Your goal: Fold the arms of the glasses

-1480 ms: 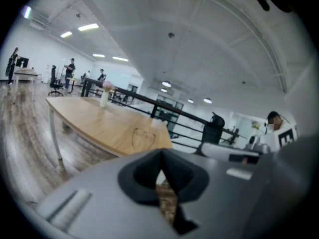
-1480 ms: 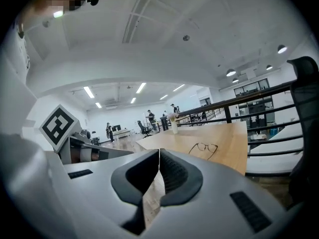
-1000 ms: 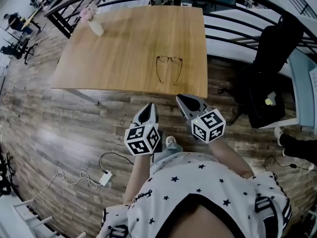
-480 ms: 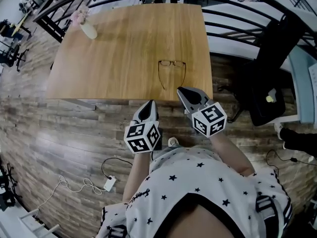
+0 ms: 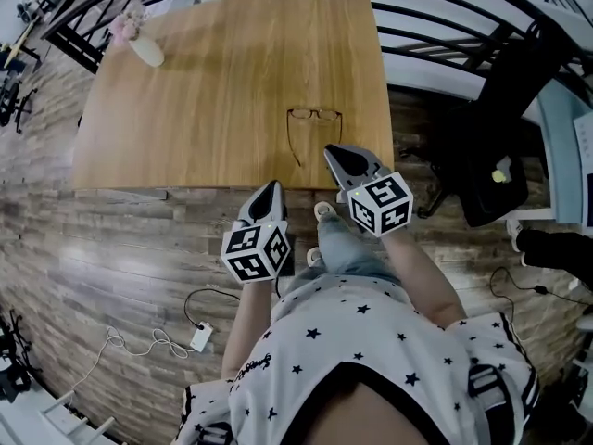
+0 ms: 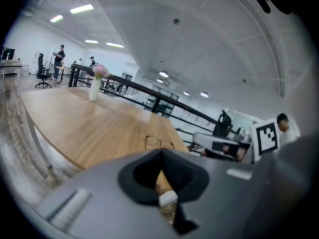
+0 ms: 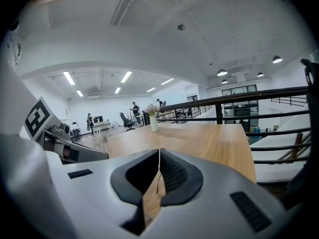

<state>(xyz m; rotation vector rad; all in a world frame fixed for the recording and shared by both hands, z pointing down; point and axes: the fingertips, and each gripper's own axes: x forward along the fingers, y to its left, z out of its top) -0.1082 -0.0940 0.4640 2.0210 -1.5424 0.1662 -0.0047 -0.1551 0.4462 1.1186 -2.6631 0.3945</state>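
Note:
A pair of thin dark-framed glasses [image 5: 314, 115] lies on the wooden table [image 5: 204, 109], lenses far, both arms open and pointing at the near edge. In the left gripper view the glasses [image 6: 159, 142] show just beyond the jaws. My right gripper [image 5: 333, 152] is shut and empty, its tip over the table's near edge, close to the end of the right arm. My left gripper [image 5: 271, 186] is shut and empty too, its tip at the table's edge, left of the glasses. The right gripper view does not show the glasses past my right gripper [image 7: 159, 152].
A white vase with pink flowers [image 5: 139, 44] stands at the table's far left corner. A black railing [image 5: 445, 54] runs behind and to the right. A black chair with a bag [image 5: 496, 156] sits to the right. A power strip with cable [image 5: 198, 334] lies on the floor.
Both grippers have moved forward toward the table. The right tip has gone from short of the edge to over it beside the glasses. The left tip has reached the edge.

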